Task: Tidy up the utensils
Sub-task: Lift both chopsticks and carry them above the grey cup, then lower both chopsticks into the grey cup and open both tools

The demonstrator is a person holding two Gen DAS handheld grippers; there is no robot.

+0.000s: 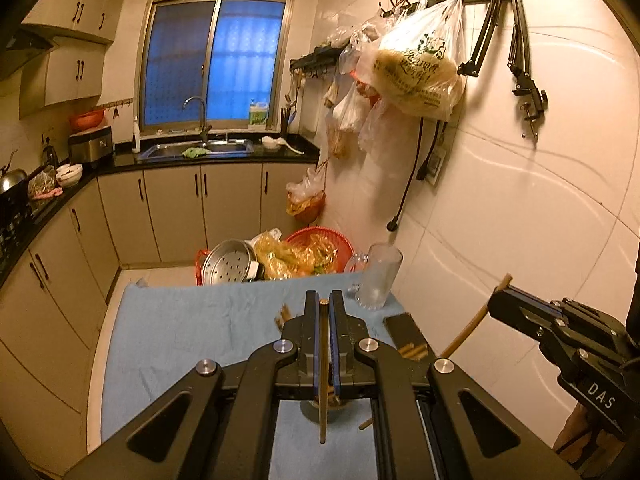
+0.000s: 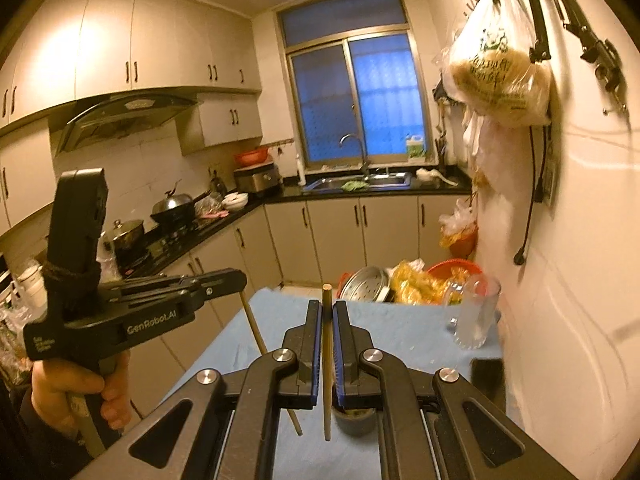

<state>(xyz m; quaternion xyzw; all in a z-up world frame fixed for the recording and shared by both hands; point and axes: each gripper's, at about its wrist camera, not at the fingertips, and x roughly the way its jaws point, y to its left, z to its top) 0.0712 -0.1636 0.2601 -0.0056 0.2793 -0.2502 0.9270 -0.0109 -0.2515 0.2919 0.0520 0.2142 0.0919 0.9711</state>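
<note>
fig. | my left tool (image 1: 325,308) clamps one chopstick (image 1: 323,368) | right tool (image 2: 327,312) clamps another chopstick (image 2: 327,360) | both sticks upright, glass mug (image 2: 476,312) ahead, nearer right tool

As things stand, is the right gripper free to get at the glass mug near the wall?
Probably not yet. The right gripper is shut on a chopstick, so it has no free jaws. The path to the glass mug itself looks open across the blue cloth.

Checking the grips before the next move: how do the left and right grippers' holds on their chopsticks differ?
The left gripper holds its brown wooden chopstick with the tip barely past its jaws; the right gripper lets its brown wooden chopstick poke clearly beyond. Both jaws are shut on a single stick above the blue cloth-covered table.
</note>
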